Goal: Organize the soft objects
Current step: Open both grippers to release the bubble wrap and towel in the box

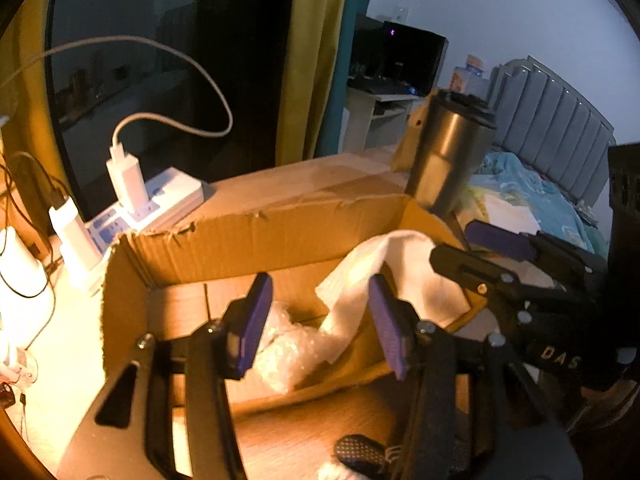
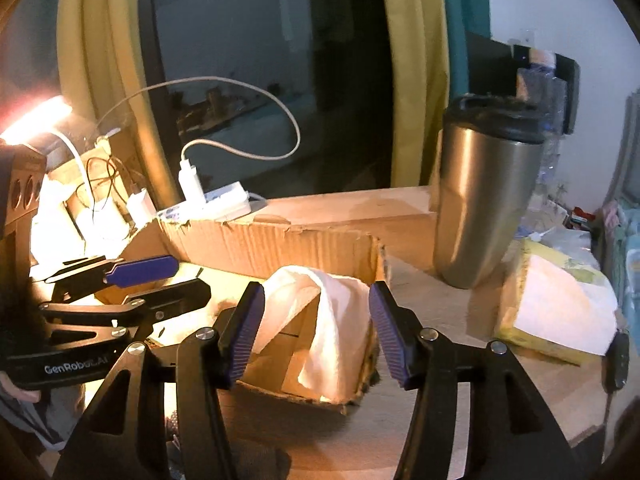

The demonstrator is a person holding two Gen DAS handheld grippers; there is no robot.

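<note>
White tissue point(image 2: 320, 312): soft, creased, draped over the right wall of your cardboard box point(image 1: 248, 236), one end hanging inside. Left gripper point(image 1: 320, 320): spread wide, holding nothing, above the box. Right gripper point(image 2: 316, 332): spread wide, empty, flanking the tissue. Box contents: bubble wrap point(image 1: 288, 352).

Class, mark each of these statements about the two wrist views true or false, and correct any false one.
1. A white tissue hangs over the wall of the cardboard box. True.
2. The steel travel mug lies on its side. False: it stands upright beside the box.
3. Bubble wrap sits inside the box. True.
4. The right hand-held gripper is clamped on the tissue. False: its jaws are open and empty.
5. The left hand-held gripper is open. True.
</note>
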